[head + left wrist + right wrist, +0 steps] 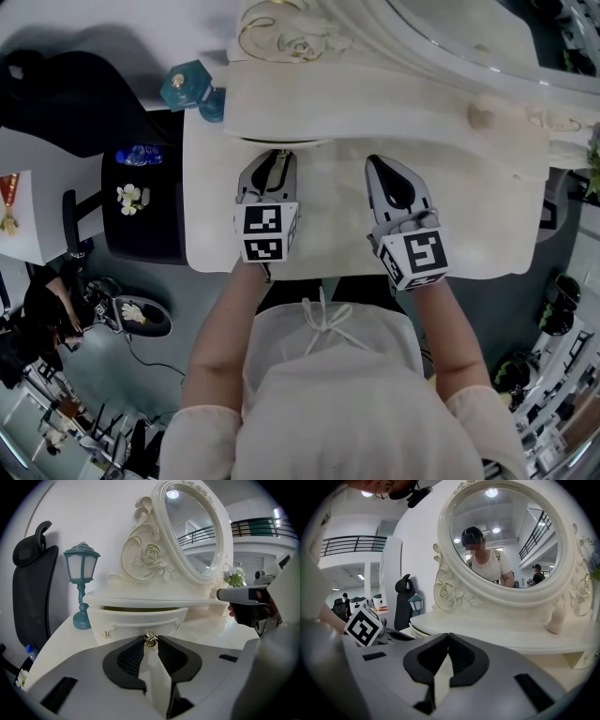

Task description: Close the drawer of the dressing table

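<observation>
The cream dressing table's drawer (136, 620) stands slightly out from under the shelf, with a dark gap along its top. Its small gold knob (150, 640) sits between the tips of my left gripper (150, 642), which is shut on it. From the head view, the left gripper (273, 159) reaches to the drawer front at the shelf's edge. My right gripper (378, 164) hovers over the tabletop (328, 220) to the right of the left one. Its jaws (448, 637) are shut with nothing between them, pointing towards the shelf below the mirror.
An oval mirror (197, 531) in a carved frame rises behind the shelf. A teal lantern lamp (81, 583) stands on the table's left end. A black office chair (141, 202) is left of the table. A small flower pot (233, 577) sits far right.
</observation>
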Demonstrator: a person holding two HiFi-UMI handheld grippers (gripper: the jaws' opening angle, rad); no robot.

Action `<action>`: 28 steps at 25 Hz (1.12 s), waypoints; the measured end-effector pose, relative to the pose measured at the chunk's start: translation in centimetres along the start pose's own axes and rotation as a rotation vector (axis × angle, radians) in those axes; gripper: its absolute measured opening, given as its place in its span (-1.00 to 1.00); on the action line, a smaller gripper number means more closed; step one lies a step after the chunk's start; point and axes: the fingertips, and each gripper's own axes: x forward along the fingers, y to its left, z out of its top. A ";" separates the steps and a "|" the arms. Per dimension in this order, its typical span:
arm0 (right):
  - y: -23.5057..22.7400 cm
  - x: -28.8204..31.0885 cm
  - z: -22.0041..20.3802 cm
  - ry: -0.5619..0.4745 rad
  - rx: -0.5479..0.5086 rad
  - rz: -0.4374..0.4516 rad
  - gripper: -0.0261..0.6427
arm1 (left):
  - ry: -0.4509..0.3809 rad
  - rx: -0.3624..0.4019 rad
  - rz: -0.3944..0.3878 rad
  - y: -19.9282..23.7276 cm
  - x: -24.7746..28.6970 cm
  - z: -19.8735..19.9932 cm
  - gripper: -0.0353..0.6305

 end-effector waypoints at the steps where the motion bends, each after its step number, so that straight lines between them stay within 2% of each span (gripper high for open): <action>1: -0.1 0.0 0.0 0.001 0.001 -0.002 -0.90 | 0.001 0.001 0.000 0.0 0.1 0.1 -0.57; 8: -0.3 0.4 -0.4 0.013 0.001 -0.015 -0.90 | -0.025 -0.008 -0.011 0.3 0.8 0.9 -0.57; 25: -0.3 0.4 0.3 0.024 -0.002 -0.049 -0.90 | -0.014 0.000 -0.055 0.4 1.6 1.5 -0.57; 26: -0.4 0.3 0.5 0.021 -0.002 -0.051 -0.90 | -0.010 -0.008 -0.066 0.3 1.5 1.5 -0.56; 28: -0.4 0.1 0.9 0.017 -0.003 -0.055 -0.90 | -0.004 -0.043 -0.077 0.1 1.1 1.3 -0.36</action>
